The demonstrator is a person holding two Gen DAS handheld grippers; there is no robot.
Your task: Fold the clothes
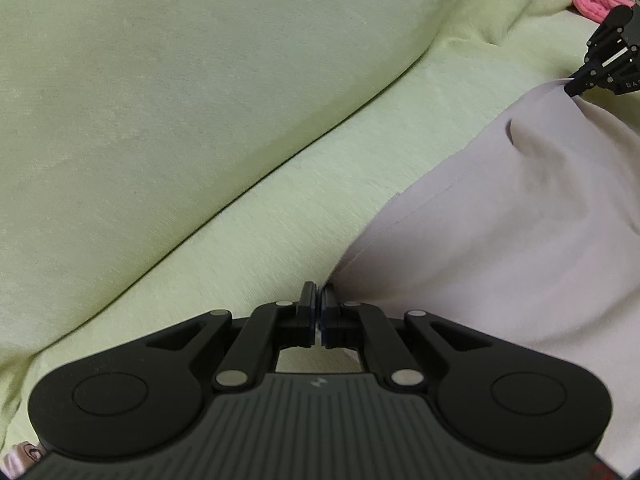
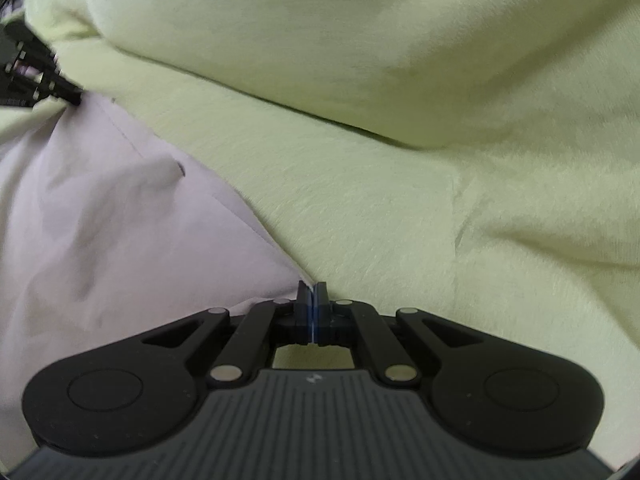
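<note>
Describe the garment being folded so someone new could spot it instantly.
Start from the pale green sofa: seat and back cushions fill both views. On the seat lies one smooth mauve-grey cloth, its top edge pinched at either corner by the left gripper and the right gripper. It is the only plain, flat pale fabric; the pink knit item by the cushion's far end is brighter and ribbed.

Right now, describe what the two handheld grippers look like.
Both match. The left gripper and right gripper are matte black, with two narrow flat fingers showing blue pad edges. Angled link arms carry round silver pins. Two big round housings flank a grey ribbed body with a small pale logo. No cables or sleeves show.
</note>
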